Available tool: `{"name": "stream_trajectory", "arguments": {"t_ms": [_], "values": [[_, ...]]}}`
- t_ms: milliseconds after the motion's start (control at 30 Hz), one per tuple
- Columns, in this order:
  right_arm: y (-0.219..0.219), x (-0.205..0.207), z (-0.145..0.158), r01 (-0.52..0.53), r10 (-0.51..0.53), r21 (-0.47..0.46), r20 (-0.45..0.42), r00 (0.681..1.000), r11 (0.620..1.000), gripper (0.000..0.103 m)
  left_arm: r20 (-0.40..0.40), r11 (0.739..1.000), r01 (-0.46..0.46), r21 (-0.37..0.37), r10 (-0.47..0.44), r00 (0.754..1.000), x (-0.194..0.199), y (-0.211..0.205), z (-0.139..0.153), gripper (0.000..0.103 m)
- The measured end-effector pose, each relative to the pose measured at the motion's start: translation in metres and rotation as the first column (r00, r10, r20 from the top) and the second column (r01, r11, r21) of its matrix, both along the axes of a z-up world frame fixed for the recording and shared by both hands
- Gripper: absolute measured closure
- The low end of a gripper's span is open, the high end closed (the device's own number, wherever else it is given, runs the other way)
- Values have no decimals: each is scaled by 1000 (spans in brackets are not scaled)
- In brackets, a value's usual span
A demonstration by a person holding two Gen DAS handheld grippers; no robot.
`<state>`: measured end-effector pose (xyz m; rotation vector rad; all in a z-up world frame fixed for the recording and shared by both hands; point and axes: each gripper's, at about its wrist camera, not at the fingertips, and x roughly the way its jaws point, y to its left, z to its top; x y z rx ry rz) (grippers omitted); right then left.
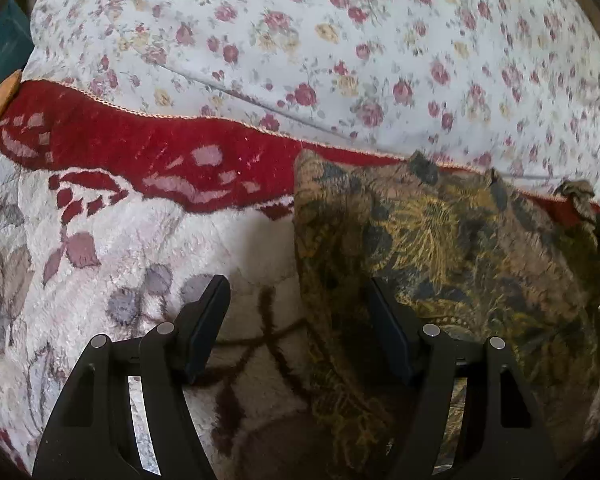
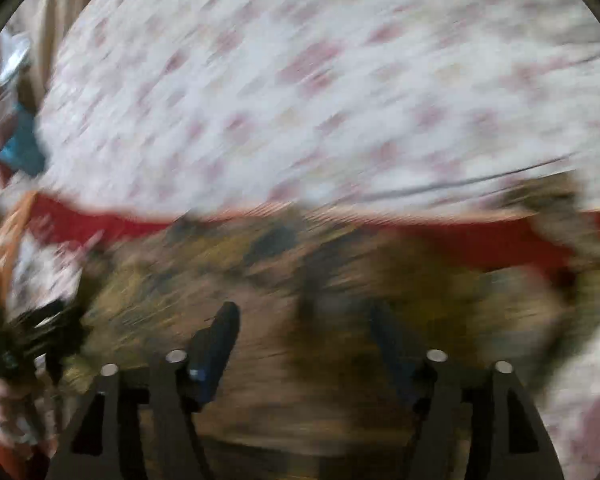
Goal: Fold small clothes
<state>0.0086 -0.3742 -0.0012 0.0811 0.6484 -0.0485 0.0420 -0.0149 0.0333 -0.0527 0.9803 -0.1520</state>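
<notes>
Rumpled bedding fills both views: a white sheet (image 1: 340, 40) sprigged with red and yellow roses lies behind a plush blanket (image 1: 100, 216) banded in red and cream. On that blanket lies the task's garment (image 1: 452, 240), a brown cloth printed with gold and dark blue-grey leaf motifs, folded into a rough block whose far edge meets the blanket's trimmed border. Its left edge runs down between the 2 fingers of the left gripper (image 1: 296, 300), whose jaws stand wide apart and clamp nothing; the right finger overlaps the cloth, the left the bare blanket. In the heavily blurred right wrist view, the right gripper (image 2: 304, 320) is likewise spread wide above the garment (image 2: 260, 280), gripping nothing. The left gripper (image 2: 24, 344) appears as a dark smear at that view's left edge.
</notes>
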Motion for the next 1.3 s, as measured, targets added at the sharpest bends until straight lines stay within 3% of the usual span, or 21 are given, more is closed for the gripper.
{"name": "stream_trajectory", "arguments": {"t_ms": [33, 100, 167, 233, 333, 467, 500, 533, 600, 700, 867, 1033, 1167, 1233, 1300], "values": [[-20, -4, 6, 58, -58, -24, 18, 998, 998, 27, 7, 1000, -8, -4, 8, 1000, 0, 2, 2, 32], [-67, -6, 18, 149, -150, 23, 13, 989, 989, 25, 18, 1000, -23, -16, 24, 1000, -1, 5, 7, 32], [-121, 2, 21, 226, -229, 190, -7, 973, 955, 25, 20, 999, -36, -25, 37, 999, 0, 9, 9, 32], [-167, 6, 19, 301, -312, 345, -23, 950, 889, 24, 14, 999, -46, -28, 46, 999, 2, 11, 8, 32], [-194, 29, 13, 322, -350, 449, -22, 936, 833, 24, 3, 998, -54, -22, 54, 999, 3, 12, 5, 32], [-205, 72, 10, 307, -342, 448, -3, 940, 840, 26, -7, 999, -52, -9, 52, 999, 6, 12, 1, 32], [-206, 82, 3, 305, -337, 448, -8, 941, 840, 40, -12, 999, -51, -3, 51, 999, 7, 12, -1, 32], [-207, 87, 1, 302, -327, 453, -26, 945, 839, 67, -16, 999, -52, 1, 52, 998, 8, 12, -3, 32], [-206, 87, 4, 300, -323, 450, -26, 946, 841, 95, -22, 999, -55, -2, 54, 998, 9, 13, -4, 32], [-201, 56, 33, 245, -309, 430, 83, 947, 869, 99, -15, 998, -59, -8, 59, 998, 8, 15, -1, 32], [-187, -31, 101, 70, -199, 452, 244, 949, 889, 99, 8, 997, -67, -30, 68, 998, 3, 20, 8, 32], [-157, -116, 162, -170, -2, 425, 376, 926, 889, 99, 44, 997, -61, -55, 63, 997, -5, 23, 19, 32], [-106, -139, 190, -311, 174, 332, 383, 907, 891, 99, 69, 995, -50, -81, 56, 996, -10, 24, 27, 32], [-76, -139, 193, -291, 203, 232, 340, 918, 928, 99, 75, 996, -49, -79, 55, 996, -11, 25, 28, 32], [-64, -133, 184, -262, 194, 207, 297, 935, 943, 99, 70, 996, -54, -75, 60, 996, -11, 27, 27, 32]]}}
